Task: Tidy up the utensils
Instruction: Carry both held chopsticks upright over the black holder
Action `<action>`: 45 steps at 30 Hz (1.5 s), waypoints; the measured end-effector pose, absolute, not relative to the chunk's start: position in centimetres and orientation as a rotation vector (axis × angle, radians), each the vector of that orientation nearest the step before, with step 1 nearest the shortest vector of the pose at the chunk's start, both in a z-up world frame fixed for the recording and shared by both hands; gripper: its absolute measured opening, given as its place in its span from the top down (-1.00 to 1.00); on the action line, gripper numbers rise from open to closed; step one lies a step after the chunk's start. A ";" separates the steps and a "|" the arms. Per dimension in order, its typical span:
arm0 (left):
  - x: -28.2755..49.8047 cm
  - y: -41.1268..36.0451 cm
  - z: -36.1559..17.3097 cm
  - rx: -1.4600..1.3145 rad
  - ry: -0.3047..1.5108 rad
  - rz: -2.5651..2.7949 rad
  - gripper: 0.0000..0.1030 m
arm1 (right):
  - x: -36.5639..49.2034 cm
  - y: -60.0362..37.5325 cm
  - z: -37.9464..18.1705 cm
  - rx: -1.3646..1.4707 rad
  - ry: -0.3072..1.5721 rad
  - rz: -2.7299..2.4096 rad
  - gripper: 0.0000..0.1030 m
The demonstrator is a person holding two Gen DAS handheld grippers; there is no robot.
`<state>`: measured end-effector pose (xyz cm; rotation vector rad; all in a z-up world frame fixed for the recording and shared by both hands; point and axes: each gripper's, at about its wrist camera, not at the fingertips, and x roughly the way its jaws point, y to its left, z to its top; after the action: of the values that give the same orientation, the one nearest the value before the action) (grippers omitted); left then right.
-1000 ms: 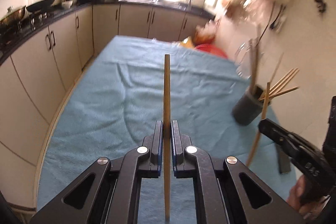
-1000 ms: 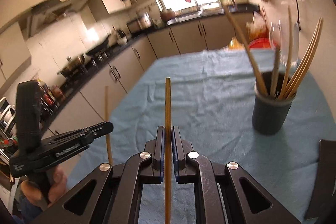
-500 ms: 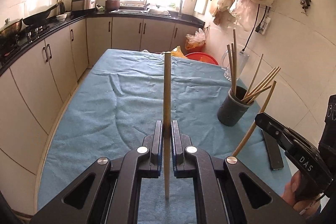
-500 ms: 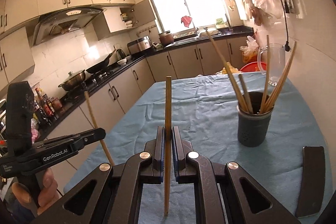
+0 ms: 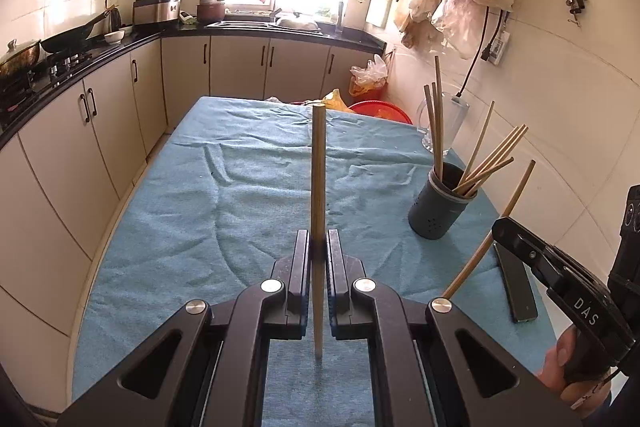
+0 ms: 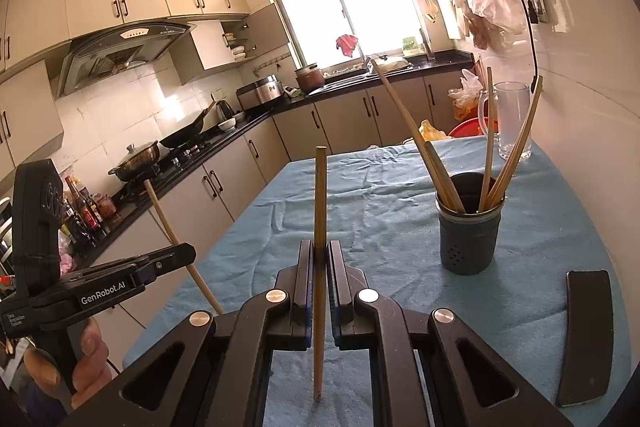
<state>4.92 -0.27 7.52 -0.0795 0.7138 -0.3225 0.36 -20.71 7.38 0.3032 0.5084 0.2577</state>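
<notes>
Left wrist view: left gripper [image 5: 319,251] and right gripper [image 6: 319,255] fingers each clamped on a chopstick [image 5: 319,167].

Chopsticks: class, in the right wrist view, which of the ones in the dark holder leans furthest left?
The long chopstick slanting up towards the sink. Its tip stands well left of the holder; the others lean to the right.

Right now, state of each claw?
Left claw: closed on a chopstick.
Right claw: closed on another chopstick.
</notes>
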 end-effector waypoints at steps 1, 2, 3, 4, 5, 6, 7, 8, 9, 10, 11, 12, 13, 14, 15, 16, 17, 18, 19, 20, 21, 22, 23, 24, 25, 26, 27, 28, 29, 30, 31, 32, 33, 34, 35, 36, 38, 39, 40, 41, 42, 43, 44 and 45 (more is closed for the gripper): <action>4.9 -0.3 7.5 -0.078 0.713 -0.322 0.87 | 0.4 -20.7 7.4 0.304 0.508 0.257 0.86; 4.9 -0.4 7.5 -0.078 0.713 -0.322 0.87 | 0.4 -20.8 7.4 0.306 0.509 0.258 0.86; 4.9 -0.4 7.5 -0.079 0.714 -0.323 0.87 | 0.3 -20.9 7.4 0.308 0.508 0.257 0.86; 4.9 -0.4 7.5 -0.079 0.714 -0.322 0.87 | 0.3 -20.9 7.5 0.309 0.506 0.256 0.86; 4.9 -0.4 7.5 -0.078 0.713 -0.320 0.87 | 0.2 -20.9 7.6 0.309 0.504 0.256 0.86; 4.9 -0.4 7.5 -0.078 0.713 -0.322 0.87 | 0.2 -20.9 7.7 0.308 0.503 0.256 0.86; 4.9 -0.4 7.5 -0.078 0.713 -0.322 0.87 | 0.1 -20.9 7.8 0.308 0.501 0.257 0.86; 4.9 -0.4 7.6 -0.078 0.713 -0.322 0.87 | 0.1 -21.0 7.9 0.308 0.498 0.257 0.86; 4.9 -0.4 7.6 -0.077 0.712 -0.323 0.87 | 0.0 -21.0 8.0 0.308 0.496 0.257 0.86; 4.9 -0.4 7.6 -0.077 0.711 -0.325 0.87 | 0.0 -21.0 8.0 0.308 0.495 0.257 0.86; 4.9 -0.5 7.6 -0.076 0.711 -0.325 0.87 | -0.1 -21.1 8.0 0.308 0.494 0.256 0.86; 4.9 -0.6 7.7 -0.075 0.710 -0.326 0.87 | -0.1 -21.1 8.1 0.310 0.492 0.256 0.86; 4.8 -0.6 7.7 -0.074 0.710 -0.327 0.87 | -0.1 -21.2 8.1 0.311 0.492 0.256 0.86; 4.8 -0.6 7.7 -0.074 0.709 -0.327 0.87 | -0.2 -21.2 8.1 0.311 0.491 0.257 0.86; 4.8 -0.6 7.7 -0.075 0.710 -0.326 0.87 | -0.2 -21.2 8.1 0.312 0.490 0.255 0.86; 4.8 -0.6 7.7 -0.075 0.710 -0.329 0.87 | -0.3 -21.3 8.2 0.314 0.488 0.254 0.86; 4.8 -0.6 7.8 -0.075 0.710 -0.330 0.87 | -0.4 -21.3 8.3 0.314 0.486 0.253 0.86; 4.8 -0.7 7.8 -0.075 0.709 -0.329 0.87 | -0.5 -21.4 8.3 0.314 0.484 0.253 0.86; 4.7 -0.7 7.9 -0.074 0.708 -0.329 0.87 | -0.7 -21.4 8.3 0.316 0.482 0.252 0.86; 4.7 -0.7 7.9 -0.073 0.708 -0.331 0.87 | -0.8 -21.5 8.4 0.318 0.480 0.251 0.86; 4.6 -0.7 8.0 -0.072 0.707 -0.332 0.87 | -0.9 -21.6 8.5 0.321 0.478 0.251 0.86; 4.6 -0.8 8.1 -0.070 0.705 -0.330 0.87 | -1.0 -21.8 8.6 0.323 0.475 0.251 0.86; 4.5 -0.8 8.2 -0.069 0.704 -0.330 0.87 | -1.1 -21.9 8.7 0.325 0.473 0.248 0.86; 4.4 -0.9 8.3 -0.069 0.703 -0.331 0.87 | -1.2 -22.1 8.8 0.328 0.470 0.246 0.86; 4.4 -1.0 8.3 -0.069 0.702 -0.330 0.87 | -1.3 -22.2 8.9 0.331 0.468 0.246 0.86; 4.3 -1.0 8.4 -0.067 0.701 -0.331 0.87 | -1.5 -22.3 9.0 0.332 0.467 0.246 0.86; 4.3 -1.0 8.5 -0.066 0.701 -0.330 0.87 | -1.6 -22.5 9.1 0.335 0.463 0.242 0.86; 4.2 -1.1 8.5 -0.066 0.701 -0.330 0.87 | -1.8 -22.7 9.1 0.337 0.460 0.240 0.86; 4.2 -1.2 8.6 -0.064 0.701 -0.332 0.87 | -2.0 -23.0 9.2 0.341 0.456 0.237 0.86; 4.1 -1.4 8.7 -0.061 0.701 -0.332 0.87 | -2.2 -23.2 9.3 0.346 0.452 0.233 0.86; 4.0 -1.5 8.8 -0.059 0.699 -0.332 0.87 | -2.4 -23.5 9.3 0.352 0.448 0.230 0.86; 4.0 -1.7 8.9 -0.057 0.698 -0.333 0.87 | -2.6 -23.8 9.4 0.356 0.444 0.227 0.86; 3.9 -1.8 9.1 -0.054 0.697 -0.335 0.87 | -2.8 -24.1 9.5 0.362 0.440 0.224 0.86; 3.8 -2.0 9.3 -0.051 0.695 -0.338 0.87 | -3.1 -24.5 9.6 0.368 0.435 0.220 0.86; 3.8 -2.2 9.4 -0.049 0.694 -0.341 0.87 | -3.3 -24.8 9.7 0.372 0.429 0.214 0.86; 3.8 -2.4 9.6 -0.046 0.693 -0.348 0.87 | -3.5 -25.2 9.9 0.375 0.423 0.209 0.86; 4.0 -2.8 10.0 -0.042 0.694 -0.359 0.87 | -3.9 -26.2 10.2 0.382 0.408 0.193 0.86; 4.1 -3.0 10.3 -0.042 0.694 -0.367 0.87 | -4.2 -26.8 10.4 0.386 0.398 0.182 0.86; 4.3 -3.4 10.7 -0.046 0.698 -0.384 0.87 | -4.4 -27.4 10.6 0.388 0.390 0.174 0.86; 4.6 -3.6 11.0 -0.049 0.700 -0.395 0.87 | -4.6 -28.1 11.0 0.394 0.379 0.161 0.86; 4.8 -3.9 11.4 -0.052 0.701 -0.407 0.87 | -4.9 -28.8 11.3 0.401 0.368 0.148 0.86; 5.2 -4.3 11.8 -0.054 0.700 -0.418 0.87 | -5.1 -29.6 11.7 0.407 0.356 0.134 0.86; 5.6 -4.7 12.3 -0.055 0.698 -0.427 0.87 | -5.3 -30.2 12.0 0.411 0.346 0.121 0.86; 6.1 -5.0 12.7 -0.059 0.699 -0.437 0.87 | -5.4 -30.9 12.4 0.412 0.334 0.104 0.86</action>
<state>6.13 -5.03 12.67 -0.0590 0.6993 -0.4374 -5.41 -30.93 12.42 0.4117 0.3337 0.1035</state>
